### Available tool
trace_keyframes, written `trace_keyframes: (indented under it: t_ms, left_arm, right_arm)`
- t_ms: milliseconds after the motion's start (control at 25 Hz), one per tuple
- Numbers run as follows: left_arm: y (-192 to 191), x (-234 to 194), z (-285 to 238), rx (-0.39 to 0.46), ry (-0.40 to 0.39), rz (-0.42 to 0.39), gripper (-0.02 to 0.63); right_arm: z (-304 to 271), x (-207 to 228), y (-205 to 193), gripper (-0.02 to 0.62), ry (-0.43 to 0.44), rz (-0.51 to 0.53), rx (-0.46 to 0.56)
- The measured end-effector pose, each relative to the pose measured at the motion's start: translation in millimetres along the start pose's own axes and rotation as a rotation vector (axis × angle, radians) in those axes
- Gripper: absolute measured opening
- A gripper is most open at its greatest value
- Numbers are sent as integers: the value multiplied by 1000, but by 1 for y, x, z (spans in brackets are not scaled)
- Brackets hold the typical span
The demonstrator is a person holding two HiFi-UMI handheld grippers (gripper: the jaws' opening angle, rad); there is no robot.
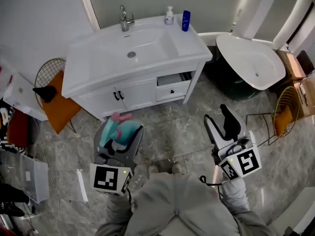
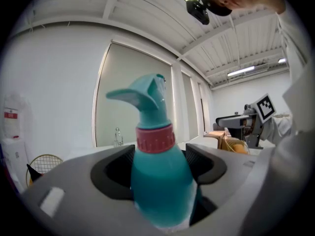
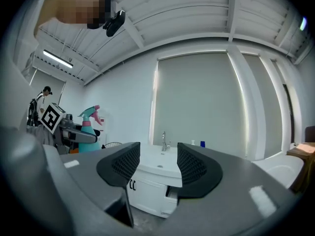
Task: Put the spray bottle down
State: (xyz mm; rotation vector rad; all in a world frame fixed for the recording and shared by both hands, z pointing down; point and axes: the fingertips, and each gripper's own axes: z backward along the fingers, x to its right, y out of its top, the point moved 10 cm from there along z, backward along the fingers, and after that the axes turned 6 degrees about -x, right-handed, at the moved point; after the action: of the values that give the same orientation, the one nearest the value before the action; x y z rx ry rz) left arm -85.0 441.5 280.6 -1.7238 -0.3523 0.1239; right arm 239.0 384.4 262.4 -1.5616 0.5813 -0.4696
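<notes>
We hold the teal spray bottle [image 2: 160, 181] upright in the left gripper [image 1: 120, 140], its jaws clamped on the smooth body below the pink collar [image 2: 155, 139], out in the air above the floor [image 1: 172, 132] in front of the vanity, while the right gripper [image 3: 158, 168] stands wide apart and empty. We judge the bottle to be light, stiff plastic, somewhat slippery and top-heavy at the trigger, so a low grip on the body suits it. The white counter [image 1: 189, 41] beside the sink [image 1: 133, 45] looks flat and bare enough to take it, and the floor below is grey marbled tile in a bathroom, with a tub [image 1: 251, 63] at the right.
</notes>
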Motion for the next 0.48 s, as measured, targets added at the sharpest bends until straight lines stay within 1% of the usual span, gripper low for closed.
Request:
trace_keyframes:
  t_ms: [480]
  left_arm:
    - [-2, -12, -7, -2, -15, 3, 374]
  right_arm:
    - [-13, -5, -1, 216, -8, -14, -14]
